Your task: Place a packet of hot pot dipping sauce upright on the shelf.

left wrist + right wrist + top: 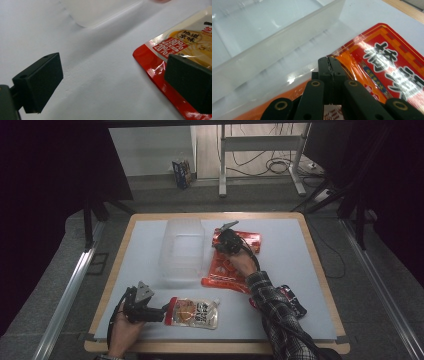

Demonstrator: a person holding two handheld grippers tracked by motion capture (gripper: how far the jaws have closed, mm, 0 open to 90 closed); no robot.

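Hands of a person reach over a white surface (295, 270) from its near edge, each holding a black gripper. Left gripper (162, 312) lies low at the near left, its jaws spread wide and holding nothing; one jaw sits over the red edge of a cream-and-red pouch (194, 313) lying flat just beside it. Right gripper (223, 234) is farther back near the middle, its jaws pressed fully together over the edge of a large red-orange packet (227, 270); whether they pinch it cannot be told. Beside that packet, to its left, stands a clear plastic bin (182, 250).
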